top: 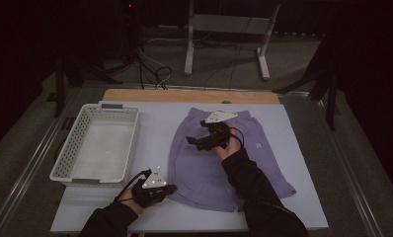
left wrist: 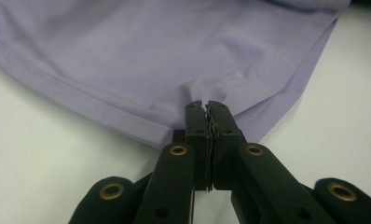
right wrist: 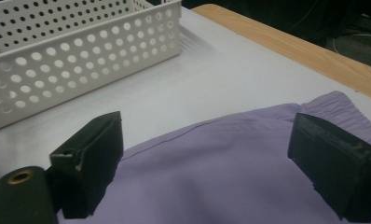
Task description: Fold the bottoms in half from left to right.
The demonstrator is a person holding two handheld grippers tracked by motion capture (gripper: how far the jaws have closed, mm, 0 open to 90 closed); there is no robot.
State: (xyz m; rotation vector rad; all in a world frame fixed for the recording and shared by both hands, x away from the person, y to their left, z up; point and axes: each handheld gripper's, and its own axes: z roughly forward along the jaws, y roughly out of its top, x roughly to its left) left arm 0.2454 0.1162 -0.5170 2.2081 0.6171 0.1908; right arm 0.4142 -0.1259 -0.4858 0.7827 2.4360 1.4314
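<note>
A pair of purple shorts (top: 219, 163) lies flat on the white table (top: 155, 123), waistband toward the far edge. My left gripper (top: 171, 188) is shut on the hem of the near left leg; in the left gripper view the jaws pinch a fold of the purple shorts (left wrist: 183, 56) at my left gripper (left wrist: 206, 105). My right gripper (top: 193, 142) hovers open over the upper left part of the shorts. In the right gripper view my right gripper (right wrist: 207, 158) has its jaws wide apart above the purple shorts (right wrist: 221, 177), near the elastic waistband (right wrist: 335, 100).
A white perforated basket (top: 81, 170) stands empty on the left of the table; the white perforated basket (right wrist: 76, 60) lies ahead of the right gripper. A wooden strip (top: 189, 96) runs along the far table edge. Table legs and cables sit on the floor beyond.
</note>
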